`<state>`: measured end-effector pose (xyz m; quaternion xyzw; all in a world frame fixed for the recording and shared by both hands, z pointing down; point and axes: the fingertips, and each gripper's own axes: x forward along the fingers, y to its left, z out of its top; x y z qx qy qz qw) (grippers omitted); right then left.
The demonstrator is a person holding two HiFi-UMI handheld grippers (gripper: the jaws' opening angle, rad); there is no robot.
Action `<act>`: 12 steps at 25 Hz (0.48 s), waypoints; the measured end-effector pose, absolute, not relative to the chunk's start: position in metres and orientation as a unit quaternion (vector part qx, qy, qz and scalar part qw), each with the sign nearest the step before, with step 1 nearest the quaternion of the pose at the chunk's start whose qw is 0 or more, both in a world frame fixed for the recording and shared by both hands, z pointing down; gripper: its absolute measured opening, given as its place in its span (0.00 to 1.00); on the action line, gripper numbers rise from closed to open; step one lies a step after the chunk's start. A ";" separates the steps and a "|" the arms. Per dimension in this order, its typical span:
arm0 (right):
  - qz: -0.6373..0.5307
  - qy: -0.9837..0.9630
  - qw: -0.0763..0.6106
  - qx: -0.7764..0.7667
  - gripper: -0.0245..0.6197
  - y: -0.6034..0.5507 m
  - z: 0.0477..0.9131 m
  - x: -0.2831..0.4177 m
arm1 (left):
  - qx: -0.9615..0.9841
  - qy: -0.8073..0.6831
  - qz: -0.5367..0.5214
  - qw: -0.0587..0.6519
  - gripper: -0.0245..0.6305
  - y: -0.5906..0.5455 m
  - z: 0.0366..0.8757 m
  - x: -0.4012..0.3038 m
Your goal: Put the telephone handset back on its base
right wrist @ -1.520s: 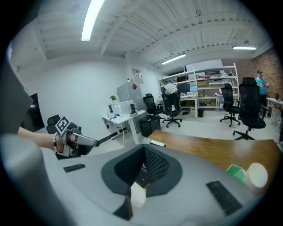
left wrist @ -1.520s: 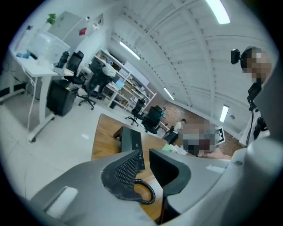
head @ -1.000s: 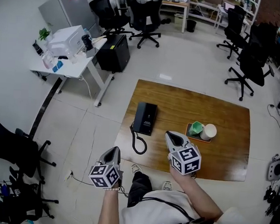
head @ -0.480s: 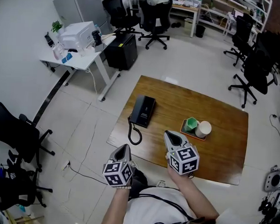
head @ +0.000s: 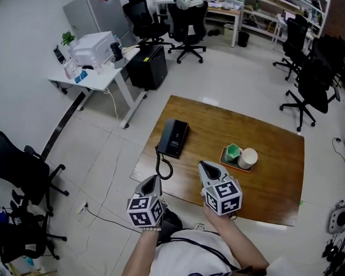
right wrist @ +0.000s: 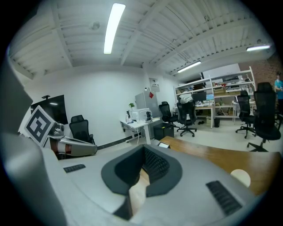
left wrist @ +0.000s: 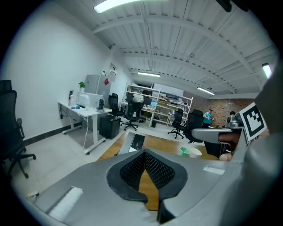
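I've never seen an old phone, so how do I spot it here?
Find the brown wooden table in the middle of the floor. At its left end lies the phone, a flat black slab with a curly cord looping toward the near edge. Its only neighbours, a green cup and a white cup, are small, round and further right.

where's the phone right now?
Head view: the telephone sits at the left end of the wooden table, well left of the green cup and white cup, its coiled cord looping toward the near edge.
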<state>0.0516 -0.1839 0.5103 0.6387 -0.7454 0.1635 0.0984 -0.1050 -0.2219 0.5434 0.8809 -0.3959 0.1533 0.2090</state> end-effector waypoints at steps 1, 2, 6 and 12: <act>0.163 -0.745 0.098 0.639 0.04 -0.184 0.509 0.053 | 0.881 -0.395 0.154 0.209 0.04 -0.222 0.543 -0.104; 0.162 -0.745 0.098 0.640 0.04 -0.184 0.508 0.053 | 0.881 -0.394 0.154 0.210 0.04 -0.222 0.544 -0.103; 0.160 -0.747 0.099 0.638 0.04 -0.185 0.507 0.052 | 0.882 -0.394 0.154 0.210 0.04 -0.221 0.544 -0.101; 0.165 -0.748 0.101 0.635 0.04 -0.190 0.512 0.046 | 0.880 -0.392 0.161 0.215 0.04 -0.222 0.551 -0.108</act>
